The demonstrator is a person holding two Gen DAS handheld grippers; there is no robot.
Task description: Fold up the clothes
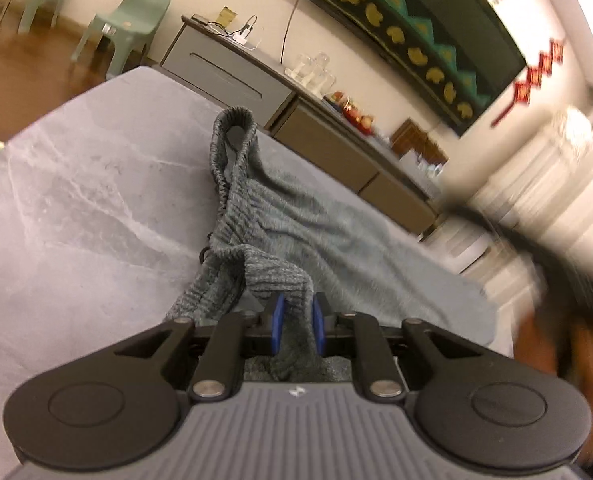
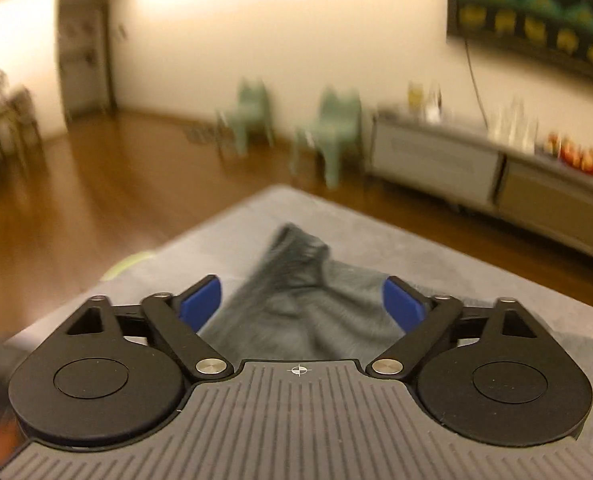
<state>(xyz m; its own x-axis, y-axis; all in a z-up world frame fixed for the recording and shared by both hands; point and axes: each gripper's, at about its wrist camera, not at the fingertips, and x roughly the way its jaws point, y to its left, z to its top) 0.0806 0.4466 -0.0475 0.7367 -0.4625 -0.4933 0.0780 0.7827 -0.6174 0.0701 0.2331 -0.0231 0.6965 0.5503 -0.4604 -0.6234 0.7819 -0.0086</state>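
With the grey knitted garment (image 1: pixel 292 216) lying rumpled on the pale marble-patterned table (image 1: pixel 76 200), the left gripper (image 1: pixel 298 316) pinches its near ribbed edge (waistband, probably) while the right gripper (image 2: pixel 302 300) hangs released above it, so the fold seems barely begun; next, find a second corner.

Likely a home living room: sideboard (image 1: pixel 232 76), 2 green chairs (image 1: pixel 124 28).

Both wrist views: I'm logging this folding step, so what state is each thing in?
Left gripper: shut on the grey garment's ribbed edge.
Right gripper: open, holding nothing.
Grey garment: rumpled on the table, one edge lifted, not folded.
Table: bearing the garment.
Cabinet drawers: closed.
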